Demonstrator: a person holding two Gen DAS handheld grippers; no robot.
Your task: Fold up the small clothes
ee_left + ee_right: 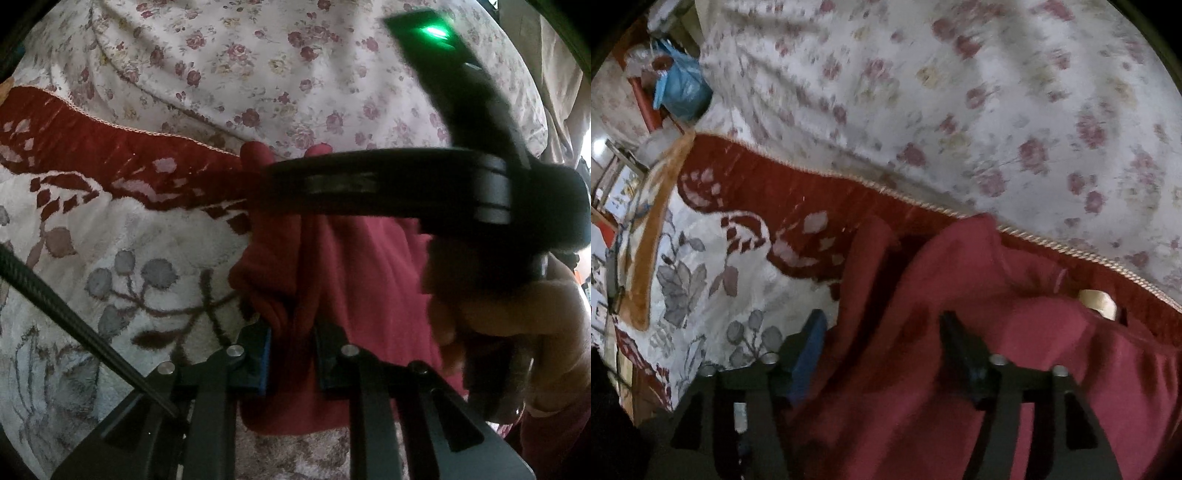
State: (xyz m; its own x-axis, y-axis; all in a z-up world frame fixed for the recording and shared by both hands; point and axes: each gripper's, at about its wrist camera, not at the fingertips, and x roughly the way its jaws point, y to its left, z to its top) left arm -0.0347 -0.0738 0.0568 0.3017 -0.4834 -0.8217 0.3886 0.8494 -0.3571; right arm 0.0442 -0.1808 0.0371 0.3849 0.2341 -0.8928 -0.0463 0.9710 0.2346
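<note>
L gripper (291, 354) was pinched shut on a fold of the maroon garment (354, 280) over the floral blanket (110, 258), while R gripper (882, 347) stood wide open w/ cloth between its jaws.

The garment (343, 280) lies on the blanket (92, 266), its far end reaching the blanket's corded edge; beyond that edge spreads the flowered sheet (258, 66). The left gripper (293, 354) sits at the garment's near end, cloth between its fingers. The right gripper (882, 350) stands over the garment's folds — in the left view it crosses above the cloth. A bag (677, 88) lies far off, left of the sheet.
</note>
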